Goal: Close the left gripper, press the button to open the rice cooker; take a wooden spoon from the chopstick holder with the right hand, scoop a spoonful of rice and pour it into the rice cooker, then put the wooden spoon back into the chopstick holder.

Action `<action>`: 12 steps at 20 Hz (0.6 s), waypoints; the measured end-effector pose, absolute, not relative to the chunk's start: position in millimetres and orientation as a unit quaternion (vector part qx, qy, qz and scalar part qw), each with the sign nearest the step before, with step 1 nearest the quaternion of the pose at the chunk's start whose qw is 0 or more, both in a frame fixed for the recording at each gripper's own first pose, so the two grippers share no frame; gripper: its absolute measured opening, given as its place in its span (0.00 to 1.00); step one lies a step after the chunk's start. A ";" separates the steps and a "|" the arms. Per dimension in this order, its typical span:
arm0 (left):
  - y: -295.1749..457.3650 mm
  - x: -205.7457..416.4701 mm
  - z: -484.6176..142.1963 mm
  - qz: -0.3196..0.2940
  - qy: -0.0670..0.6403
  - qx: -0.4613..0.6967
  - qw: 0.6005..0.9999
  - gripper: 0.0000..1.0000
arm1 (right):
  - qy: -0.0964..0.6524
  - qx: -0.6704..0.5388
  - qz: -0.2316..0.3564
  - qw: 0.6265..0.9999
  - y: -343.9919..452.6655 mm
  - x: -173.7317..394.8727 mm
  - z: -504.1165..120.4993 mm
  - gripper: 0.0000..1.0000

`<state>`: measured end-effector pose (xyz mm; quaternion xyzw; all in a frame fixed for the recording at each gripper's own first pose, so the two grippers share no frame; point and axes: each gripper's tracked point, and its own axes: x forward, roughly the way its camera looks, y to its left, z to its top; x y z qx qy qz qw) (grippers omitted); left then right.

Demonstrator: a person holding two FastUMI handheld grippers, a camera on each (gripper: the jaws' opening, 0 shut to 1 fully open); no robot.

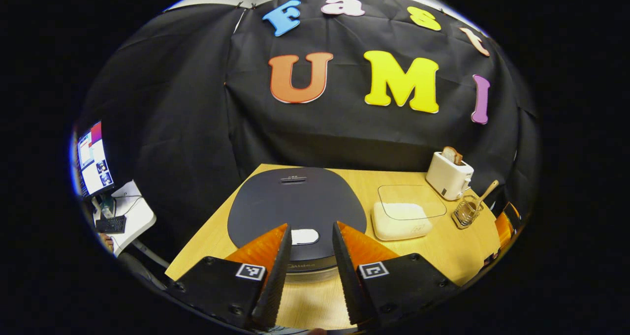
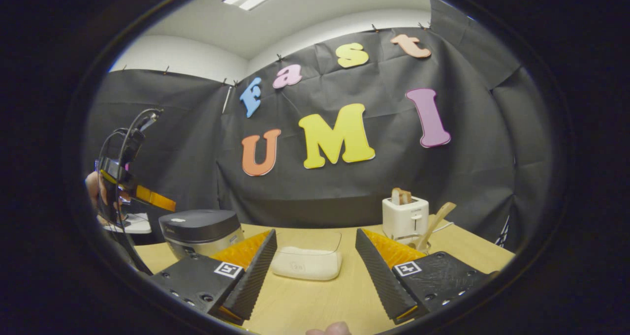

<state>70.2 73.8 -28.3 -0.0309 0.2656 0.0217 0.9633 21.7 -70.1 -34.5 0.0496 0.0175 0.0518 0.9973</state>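
A dark rice cooker (image 1: 295,202) with its lid down sits on the wooden table; its white button (image 1: 304,236) lies between the fingers of my left gripper (image 1: 311,234), which hovers open just above it. The rice box (image 1: 401,219), white with a clear lid, stands to the right. Further right a wire chopstick holder (image 1: 466,213) holds a wooden spoon (image 1: 485,193). In the right gripper view my right gripper (image 2: 315,246) is open above the table, the rice box (image 2: 306,262) ahead of it, the rice cooker (image 2: 201,229) at left, the wooden spoon (image 2: 435,222) at right.
A white toaster (image 1: 448,173) with bread in it stands behind the chopstick holder, seen again as the toaster (image 2: 405,217) in the right gripper view. A side desk with a monitor (image 1: 93,158) and keyboard is off to the left. The table's front edge (image 1: 315,320) is near.
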 end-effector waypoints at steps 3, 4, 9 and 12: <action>79.5 74.5 -42.0 0.032 0.312 -0.048 0.948 0.41 | 0.021 0.062 0.048 0.997 -80.7 25.1 -40.4 0.96; 81.0 76.6 -43.2 0.032 0.320 -0.048 0.946 0.32 | 0.025 0.065 0.046 0.996 -84.4 27.4 -45.9 0.95; 80.5 85.8 -51.7 0.034 0.343 -0.058 0.937 0.18 | 0.034 0.091 0.043 0.994 -99.7 33.6 -54.9 0.92; 85.3 86.4 -58.9 0.042 0.360 -0.056 0.930 0.04 | 0.037 0.111 0.046 0.992 -103.6 37.9 -62.6 1.00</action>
